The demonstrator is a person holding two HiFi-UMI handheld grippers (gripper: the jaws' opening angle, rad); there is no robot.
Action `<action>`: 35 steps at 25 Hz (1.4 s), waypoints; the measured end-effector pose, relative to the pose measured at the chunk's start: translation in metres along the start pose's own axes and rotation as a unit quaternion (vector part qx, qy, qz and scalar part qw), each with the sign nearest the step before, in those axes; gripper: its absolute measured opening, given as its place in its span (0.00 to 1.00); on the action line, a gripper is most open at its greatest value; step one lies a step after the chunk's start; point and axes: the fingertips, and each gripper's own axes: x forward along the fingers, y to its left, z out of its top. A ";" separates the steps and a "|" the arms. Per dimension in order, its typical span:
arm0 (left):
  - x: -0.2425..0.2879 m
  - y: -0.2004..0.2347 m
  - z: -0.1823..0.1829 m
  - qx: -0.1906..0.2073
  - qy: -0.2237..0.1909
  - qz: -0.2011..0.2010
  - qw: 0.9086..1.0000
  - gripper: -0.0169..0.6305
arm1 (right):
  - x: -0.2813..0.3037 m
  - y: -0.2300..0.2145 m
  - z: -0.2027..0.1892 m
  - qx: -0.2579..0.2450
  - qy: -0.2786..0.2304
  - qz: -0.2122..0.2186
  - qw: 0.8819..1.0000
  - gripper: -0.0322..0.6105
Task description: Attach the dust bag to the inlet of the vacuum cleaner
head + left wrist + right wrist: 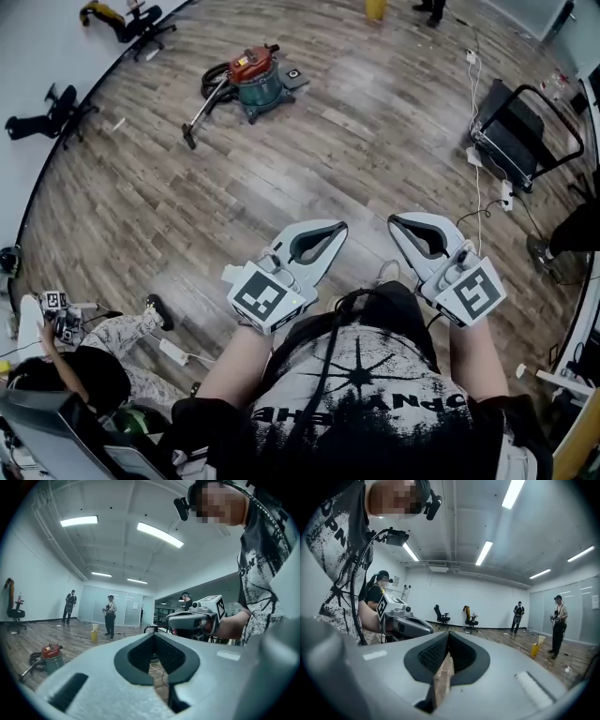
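The vacuum cleaner (pixel 255 79), with a red lid, a teal drum and a hose with a wand, stands far off on the wooden floor; in the left gripper view the vacuum cleaner (pixel 49 654) is small at the lower left. A flat grey piece with a dark hole (pixel 292 74) lies beside it; I cannot tell what it is. My left gripper (pixel 337 228) and right gripper (pixel 395 221) are held level in front of my chest, both shut with nothing between the jaws. Each sees the other: the right gripper (pixel 174 619), the left gripper (pixel 425 628).
A black folded frame (pixel 521 131) and white cables (pixel 474 112) lie at the right. Office chairs (pixel 131 19) stand along the curved wall. A person (pixel 89 361) sits at the lower left. Two people (pixel 110 617) stand far off by a yellow bin (pixel 94 634).
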 end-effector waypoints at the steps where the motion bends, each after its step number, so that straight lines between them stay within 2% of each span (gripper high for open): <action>1: 0.005 0.000 -0.001 -0.003 0.001 -0.003 1.000 0.03 | -0.003 -0.005 -0.003 0.003 0.005 -0.005 1.000 0.06; 4: 0.024 0.004 -0.006 -0.014 0.002 -0.011 1.000 0.03 | -0.011 -0.023 -0.014 0.010 0.015 -0.016 1.000 0.06; 11: 0.087 0.021 -0.010 -0.009 0.028 -0.042 0.999 0.03 | -0.008 -0.090 -0.031 0.021 0.017 -0.025 0.999 0.06; 15: 0.133 0.047 -0.005 -0.016 0.030 -0.027 0.999 0.03 | 0.005 -0.138 -0.027 0.009 -0.003 -0.009 1.000 0.06; 22: 0.215 0.091 0.026 -0.010 0.008 0.002 1.000 0.03 | 0.018 -0.224 -0.017 -0.017 -0.021 0.024 0.999 0.06; 27: 0.265 0.114 0.028 -0.024 0.013 0.021 0.999 0.03 | 0.012 -0.276 -0.021 -0.024 -0.020 0.035 0.999 0.06; 35: 0.328 0.132 0.036 -0.011 0.010 0.029 0.999 0.03 | -0.005 -0.333 -0.034 -0.025 -0.028 0.039 0.999 0.06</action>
